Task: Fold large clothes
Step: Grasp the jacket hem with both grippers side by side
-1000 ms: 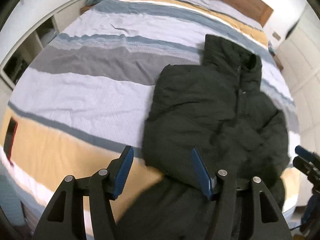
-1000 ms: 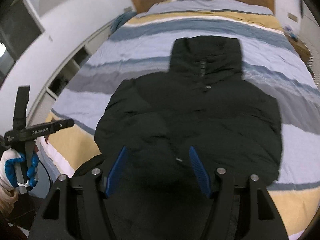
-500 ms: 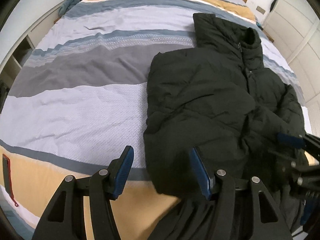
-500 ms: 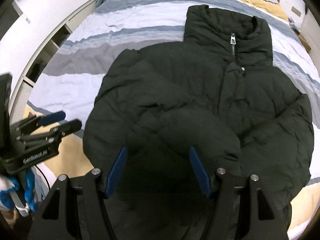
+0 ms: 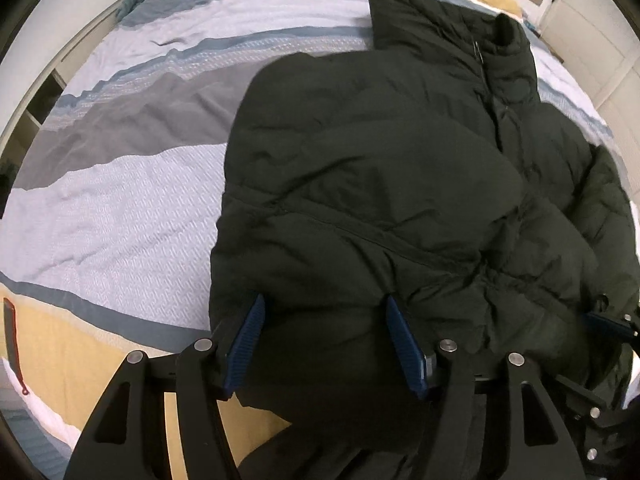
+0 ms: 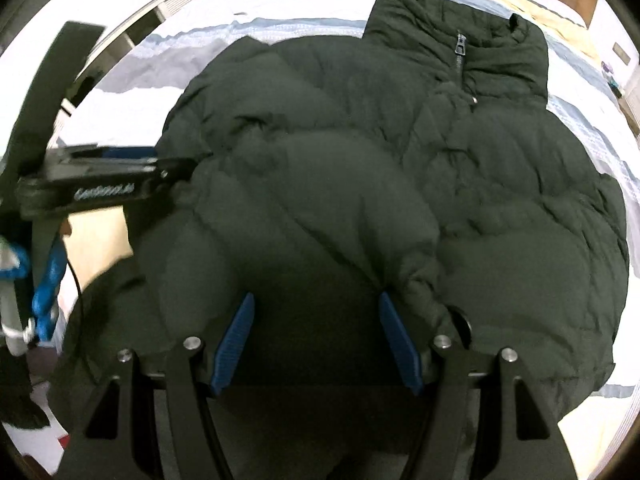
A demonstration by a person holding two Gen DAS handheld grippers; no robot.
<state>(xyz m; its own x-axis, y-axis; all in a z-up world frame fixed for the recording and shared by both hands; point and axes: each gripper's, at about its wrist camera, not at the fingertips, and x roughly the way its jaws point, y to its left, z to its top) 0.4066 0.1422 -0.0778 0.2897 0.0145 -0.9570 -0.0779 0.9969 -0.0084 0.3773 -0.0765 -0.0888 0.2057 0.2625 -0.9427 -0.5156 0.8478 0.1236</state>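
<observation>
A dark green puffer jacket lies front-up on a striped duvet, collar at the far end, zip closed up to the collar, and its near hem hanging toward the near edge of the bed. One sleeve is already laid diagonally across the chest, its cuff ending near the right gripper.

Both grippers are at the near hem. The left gripper has its blue pads spread wide, with padded fabric bulging between them but not pinched. The right gripper is likewise spread, jacket fabric between its pads and nothing clamped.

The step in hand looks like taking the bottom hem to fold the body up toward the collar. To do it well, each gripper should bite a full thickness of hem — front and back layers together — because a puffer's slippery shell lets a shallow pinch slide out. The two grips should sit well apart and level, so the fold line runs straight across. The right grip should stay clear of the cuff, or the sleeve gets dragged off the chest. Lift both sides together and lay the hem down short of the collar — the padding tends to spring back, so press it flat before letting go.
</observation>
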